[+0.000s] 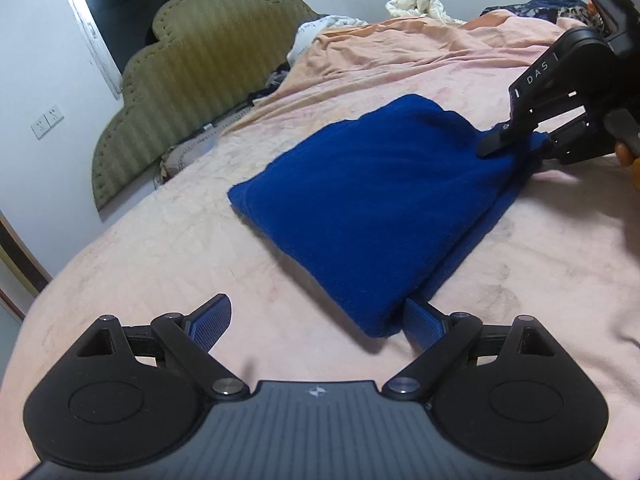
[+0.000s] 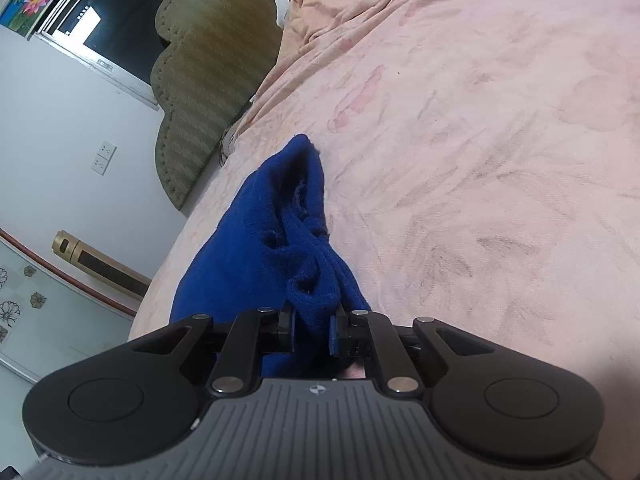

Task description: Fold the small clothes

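Left gripper sits low over the bed, jaws spread wide, holding nothing; its right finger pad lies just beside the near corner of the blue knit garment. Garment folded, lying on the pink bedsheet. Long axis runs from that near corner away toward the right gripper. Far end bunched and lifted slightly. Right wrist view: right gripper jaws nearly closed, pinching the gathered ribbed edge of the garment, which stretches away from it toward the olive padded headboard. Beyond: window, wall sockets, crumpled bedding.
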A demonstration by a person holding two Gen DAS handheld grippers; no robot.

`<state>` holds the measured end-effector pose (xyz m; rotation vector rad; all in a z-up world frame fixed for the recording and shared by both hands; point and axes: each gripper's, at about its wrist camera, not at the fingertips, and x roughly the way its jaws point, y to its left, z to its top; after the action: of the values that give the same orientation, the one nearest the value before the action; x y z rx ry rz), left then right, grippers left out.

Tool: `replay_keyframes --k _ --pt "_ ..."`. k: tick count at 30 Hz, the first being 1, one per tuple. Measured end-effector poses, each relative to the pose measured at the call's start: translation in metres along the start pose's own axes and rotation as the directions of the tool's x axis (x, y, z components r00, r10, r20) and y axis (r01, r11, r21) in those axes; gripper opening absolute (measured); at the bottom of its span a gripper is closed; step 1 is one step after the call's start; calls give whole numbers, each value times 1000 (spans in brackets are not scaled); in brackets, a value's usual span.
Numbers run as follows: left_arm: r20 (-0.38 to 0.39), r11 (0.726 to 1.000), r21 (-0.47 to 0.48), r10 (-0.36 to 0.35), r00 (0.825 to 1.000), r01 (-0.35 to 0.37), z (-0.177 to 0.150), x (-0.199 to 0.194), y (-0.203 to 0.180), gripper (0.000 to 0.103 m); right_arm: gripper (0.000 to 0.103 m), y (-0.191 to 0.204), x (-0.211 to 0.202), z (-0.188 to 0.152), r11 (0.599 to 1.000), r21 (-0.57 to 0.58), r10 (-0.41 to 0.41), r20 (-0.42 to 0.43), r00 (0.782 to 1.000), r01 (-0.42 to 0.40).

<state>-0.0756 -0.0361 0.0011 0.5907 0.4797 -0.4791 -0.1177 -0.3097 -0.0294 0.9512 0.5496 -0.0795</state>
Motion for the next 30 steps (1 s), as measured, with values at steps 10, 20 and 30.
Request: replay_keyframes --k 10,20,30 --pt "-7 983 -134 124 992 -124 -1 0 17 93 8 -1 2 2 1000 13 -2 18 1000 2" --pt "-10 981 -191 13 1000 -14 -5 -25 40 93 8 4 -14 -9 1000 -16 -2 10 1000 3" --pt "-12 941 -339 -4 1000 0 52 20 59 93 31 61 -16 14 921 -370 -89 115 989 126"
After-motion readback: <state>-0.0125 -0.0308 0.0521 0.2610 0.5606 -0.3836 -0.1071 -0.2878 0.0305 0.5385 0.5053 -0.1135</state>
